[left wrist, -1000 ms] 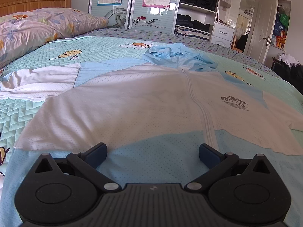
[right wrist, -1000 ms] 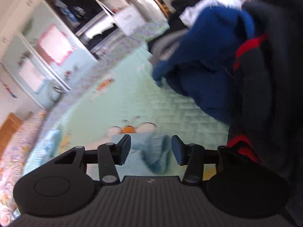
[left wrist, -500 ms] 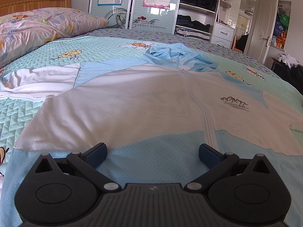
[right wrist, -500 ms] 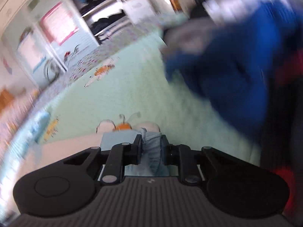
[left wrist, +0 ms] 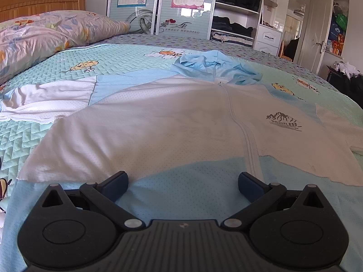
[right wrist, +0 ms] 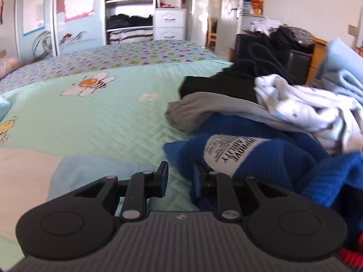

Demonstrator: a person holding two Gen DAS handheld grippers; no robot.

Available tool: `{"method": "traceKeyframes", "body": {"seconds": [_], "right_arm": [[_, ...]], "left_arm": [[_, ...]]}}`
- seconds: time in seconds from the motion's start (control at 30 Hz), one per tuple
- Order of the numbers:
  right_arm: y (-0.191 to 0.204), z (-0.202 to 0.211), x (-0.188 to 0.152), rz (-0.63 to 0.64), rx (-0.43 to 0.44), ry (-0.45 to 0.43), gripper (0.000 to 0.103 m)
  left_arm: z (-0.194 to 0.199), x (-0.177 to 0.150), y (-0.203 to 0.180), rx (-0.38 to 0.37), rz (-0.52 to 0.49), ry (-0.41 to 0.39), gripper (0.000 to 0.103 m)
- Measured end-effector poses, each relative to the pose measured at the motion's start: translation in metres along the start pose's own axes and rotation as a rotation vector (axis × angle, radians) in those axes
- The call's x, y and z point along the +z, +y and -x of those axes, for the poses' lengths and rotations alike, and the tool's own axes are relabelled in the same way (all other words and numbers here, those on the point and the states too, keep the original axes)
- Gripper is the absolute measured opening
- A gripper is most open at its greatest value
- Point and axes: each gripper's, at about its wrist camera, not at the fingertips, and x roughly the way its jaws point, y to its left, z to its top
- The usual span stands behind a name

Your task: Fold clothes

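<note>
Surface: we work on a bed under a mint quilted bedspread (left wrist: 109, 61) printed with bees; wardrobe (left wrist: 181, 6) and open shelves stand along the far wall.
Left gripper (left wrist: 182, 182): nearest to us, jaws spread wide with nothing between them, hovering over the pale blue hem of the hooded jacket (left wrist: 172, 122).
Jacket layout: we see it lying flat, front up, zipper closed down the middle, hood (left wrist: 213, 65) bunched at the far end, one sleeve (left wrist: 47, 97) stretched out to the left side.
Right gripper (right wrist: 180, 176): jaws narrow but parted after just closing and easing open a little; only bedspread shows between them, so it grips nothing. A pale blue cuff (right wrist: 102, 170) lies flat just left of it.
Waiting pile: we note a blue garment (right wrist: 272, 158) with a printed label beside the right finger, then grey, white and black clothes (right wrist: 295, 104) heaped behind.
Done: we judge the jacket spread and smoothed; no fold shows on it.
Left: every fold of the jacket, then the whole pile.
</note>
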Motion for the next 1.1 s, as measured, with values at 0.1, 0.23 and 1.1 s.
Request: {"method": "traceKeyframes", "body": {"seconds": [0.1, 0.23, 1.1], "right_arm": [[-0.008, 0.013, -0.004, -0.141, 0.051, -0.028, 0.030], [-0.010, 0.026, -0.020, -0.334, 0.172, -0.007, 0.054], [-0.015, 0.016, -0.062, -0.446, 0.088, 0.098, 0.017]], "left_arm": [[0.000, 0.000, 0.000, -0.001, 0.002, -0.001, 0.103], [0.001, 0.000, 0.001, -0.003, 0.004, -0.001, 0.103], [0.001, 0.000, 0.000, -0.005, 0.006, -0.003, 0.103]]}}
